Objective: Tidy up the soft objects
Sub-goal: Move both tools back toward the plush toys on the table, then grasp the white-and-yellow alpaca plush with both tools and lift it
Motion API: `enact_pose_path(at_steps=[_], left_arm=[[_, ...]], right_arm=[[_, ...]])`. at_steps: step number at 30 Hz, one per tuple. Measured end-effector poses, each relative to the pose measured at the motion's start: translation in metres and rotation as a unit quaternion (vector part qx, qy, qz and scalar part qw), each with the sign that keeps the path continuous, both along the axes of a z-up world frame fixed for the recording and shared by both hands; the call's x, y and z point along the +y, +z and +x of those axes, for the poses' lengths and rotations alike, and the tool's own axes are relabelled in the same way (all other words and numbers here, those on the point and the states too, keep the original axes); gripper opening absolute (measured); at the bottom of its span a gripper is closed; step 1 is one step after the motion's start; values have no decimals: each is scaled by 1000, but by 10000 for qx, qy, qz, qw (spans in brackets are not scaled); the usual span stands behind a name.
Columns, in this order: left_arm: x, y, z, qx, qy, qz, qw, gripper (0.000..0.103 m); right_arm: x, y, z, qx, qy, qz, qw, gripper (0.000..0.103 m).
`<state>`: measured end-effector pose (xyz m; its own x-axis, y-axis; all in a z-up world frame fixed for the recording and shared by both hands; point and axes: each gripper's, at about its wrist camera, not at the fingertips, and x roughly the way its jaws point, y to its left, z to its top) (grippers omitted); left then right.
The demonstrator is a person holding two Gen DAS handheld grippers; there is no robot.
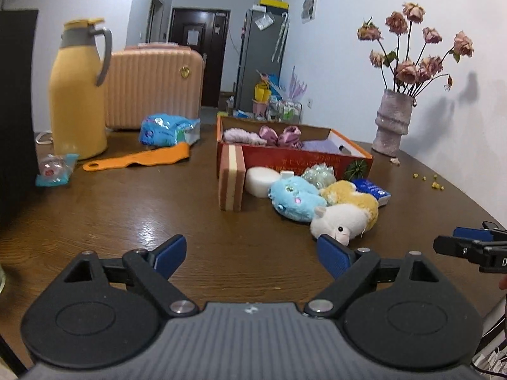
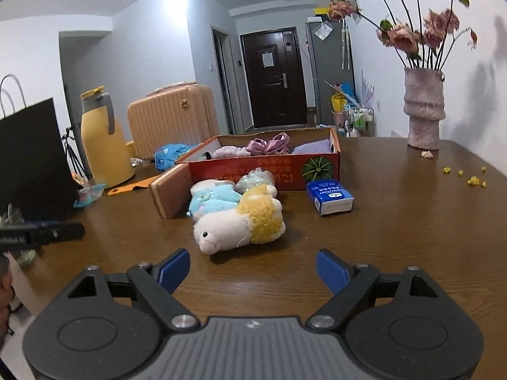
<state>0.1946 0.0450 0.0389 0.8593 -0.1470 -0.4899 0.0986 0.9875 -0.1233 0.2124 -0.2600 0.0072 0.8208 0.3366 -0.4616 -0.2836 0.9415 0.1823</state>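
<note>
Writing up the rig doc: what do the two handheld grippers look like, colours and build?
Both match: left gripper and right gripper have black linkage arms with silver pivot screws, round black side housings, a ribbed grey centre body and blue ribbed finger pads. No cables or sleeves clearly visible.

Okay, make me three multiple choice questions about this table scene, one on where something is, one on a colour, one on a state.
1. Where does the blue tissue pack lie?
A. inside the box
B. on the table in front of the red box
C. beside the vase

2. What colour is the thermos jug?
A. yellow
B. green
C. white

3. How does the right gripper stand?
A. shut on the sheep plush
B. shut on nothing
C. open, holding nothing

Answers: 1 B, it rests on bare wood just before the box wall. 2 A, its body is yellow with a grey collar. 3 C, its blue pads stand wide apart short of the sheep plush.
</note>
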Motion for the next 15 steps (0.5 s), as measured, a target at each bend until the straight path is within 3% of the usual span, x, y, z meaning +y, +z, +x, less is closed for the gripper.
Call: enact_pose_path(at_steps=[7,9,13,15], left_arm=[[-17,-15,55,558,-465,-649,9952,88],[-32,-16,73,592,-654,-731,9934,87],[-53,-23,103,701,-870,-894,9897,87],[-60,-30,117,881,-886,-1032,9868,81]], right_arm=[[3,-8,57,218,81,422,9988,79],[4,-8,80,267,57,456,9986,72],[7,-12,123,384,161,630,9971,67],[9,-22,144,616,213,785,9948,55]])
